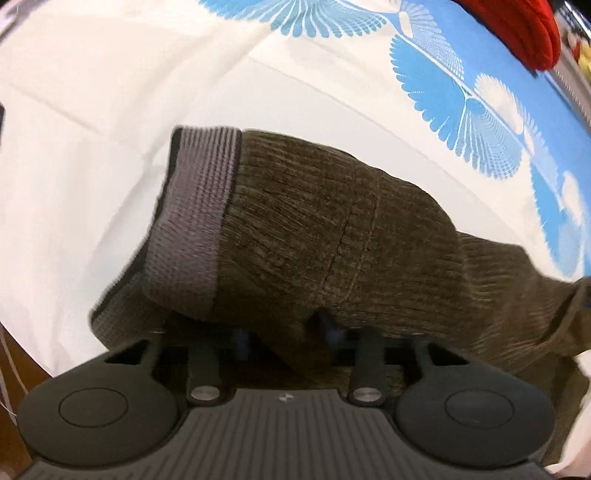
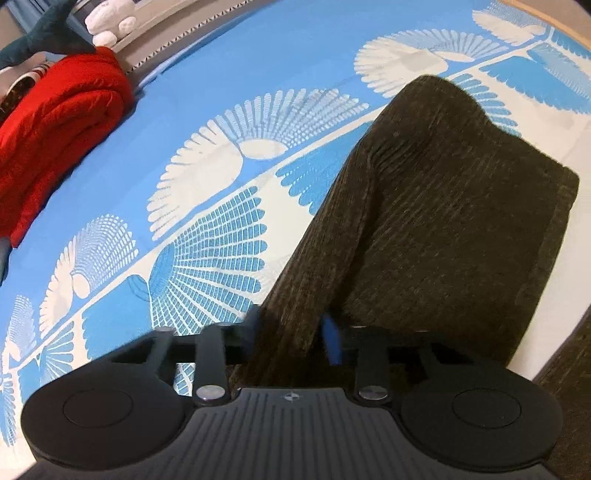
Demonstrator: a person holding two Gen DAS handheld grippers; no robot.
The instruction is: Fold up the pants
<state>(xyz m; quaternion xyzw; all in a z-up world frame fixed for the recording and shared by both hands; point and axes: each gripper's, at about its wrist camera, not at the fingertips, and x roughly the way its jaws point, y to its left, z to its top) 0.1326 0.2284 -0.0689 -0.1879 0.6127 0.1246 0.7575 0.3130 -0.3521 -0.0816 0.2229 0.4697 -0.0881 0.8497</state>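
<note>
The dark olive ribbed pants lie on a bed sheet that is white on one part and blue with white fan-shaped prints on the other. Their grey elastic waistband shows in the left wrist view, raised off the sheet and folded over. The left gripper has its fingers closed on the fabric just below the waistband. In the right wrist view the right gripper pinches a fold of a pant leg, which drapes away across the sheet. A folded red blanket lies well apart, beside plush toys.
</note>
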